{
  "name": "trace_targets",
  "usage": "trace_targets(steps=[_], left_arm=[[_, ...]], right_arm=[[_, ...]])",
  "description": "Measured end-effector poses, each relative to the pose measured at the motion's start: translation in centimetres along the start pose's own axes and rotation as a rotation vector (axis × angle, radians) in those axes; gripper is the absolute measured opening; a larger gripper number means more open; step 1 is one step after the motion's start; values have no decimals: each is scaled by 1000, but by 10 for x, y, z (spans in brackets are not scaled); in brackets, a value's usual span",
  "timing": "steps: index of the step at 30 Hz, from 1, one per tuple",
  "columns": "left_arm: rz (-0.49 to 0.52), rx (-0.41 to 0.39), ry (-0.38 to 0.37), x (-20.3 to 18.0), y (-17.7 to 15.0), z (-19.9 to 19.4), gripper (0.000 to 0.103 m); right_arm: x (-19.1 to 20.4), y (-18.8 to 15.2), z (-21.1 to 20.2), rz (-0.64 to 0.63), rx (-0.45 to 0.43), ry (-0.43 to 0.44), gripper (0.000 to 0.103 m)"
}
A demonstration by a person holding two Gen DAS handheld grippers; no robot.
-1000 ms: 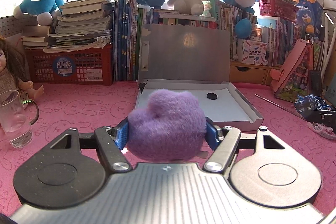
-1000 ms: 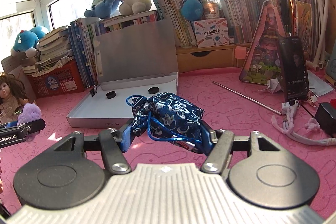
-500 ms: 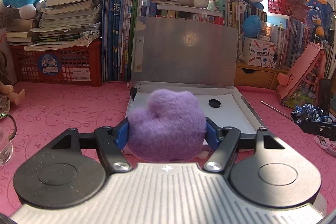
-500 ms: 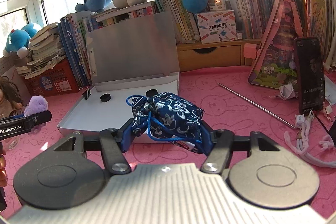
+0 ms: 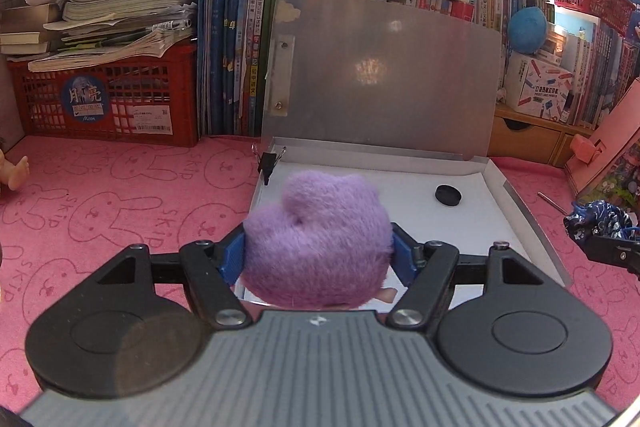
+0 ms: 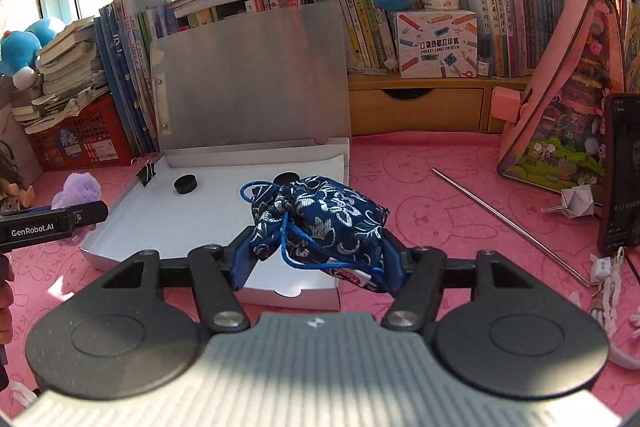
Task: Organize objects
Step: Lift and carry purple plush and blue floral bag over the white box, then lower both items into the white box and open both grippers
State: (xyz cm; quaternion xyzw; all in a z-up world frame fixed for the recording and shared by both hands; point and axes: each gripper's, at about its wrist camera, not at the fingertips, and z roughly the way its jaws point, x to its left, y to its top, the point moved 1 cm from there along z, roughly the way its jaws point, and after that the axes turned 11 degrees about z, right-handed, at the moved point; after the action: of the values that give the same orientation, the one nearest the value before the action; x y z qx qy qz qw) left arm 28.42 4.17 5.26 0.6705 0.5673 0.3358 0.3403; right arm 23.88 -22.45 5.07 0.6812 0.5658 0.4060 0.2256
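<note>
With each load clamped, left gripper (image 5: 318, 259) grips purple plush (image 5: 318, 243), right gripper (image 6: 316, 263) blue pouch (image 6: 320, 219); open box (image 5: 508, 195) dead ahead, left nearer.

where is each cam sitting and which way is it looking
Left wrist: sits on the left gripper, looking along its fingers, tilted down, at the open box and the books behind; its own jaws show, shut on the purple plush.
Right wrist: sits on the right gripper, facing the same box from further right; its jaws show, shut on the blue pouch.
Shared: the box, black disc, binder clip; each view catches the other gripper's tip with its load.
</note>
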Motion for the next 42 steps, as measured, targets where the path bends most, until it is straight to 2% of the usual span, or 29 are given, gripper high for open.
trace_targets(steps=[10, 20, 33, 37, 39, 42], left_arm=[[21, 60, 9, -1, -9, 33, 75], [23, 96, 13, 1, -14, 51, 75], [62, 94, 14, -4, -16, 60, 75], [59, 84, -9, -7, -17, 57, 75], [66, 73, -19, -9, -17, 55, 76], [93, 58, -9, -13, -15, 51, 80]], right_arm=[[10, -9, 49, 5, 76, -25, 65], [17, -10, 64, -17, 67, -22, 66], [26, -19, 82, -26, 117, 2, 66], [25, -22, 86, -13, 129, 10, 71], [23, -23, 86, -1, 126, 18, 81], [22, -23, 85, 11, 123, 30, 83]])
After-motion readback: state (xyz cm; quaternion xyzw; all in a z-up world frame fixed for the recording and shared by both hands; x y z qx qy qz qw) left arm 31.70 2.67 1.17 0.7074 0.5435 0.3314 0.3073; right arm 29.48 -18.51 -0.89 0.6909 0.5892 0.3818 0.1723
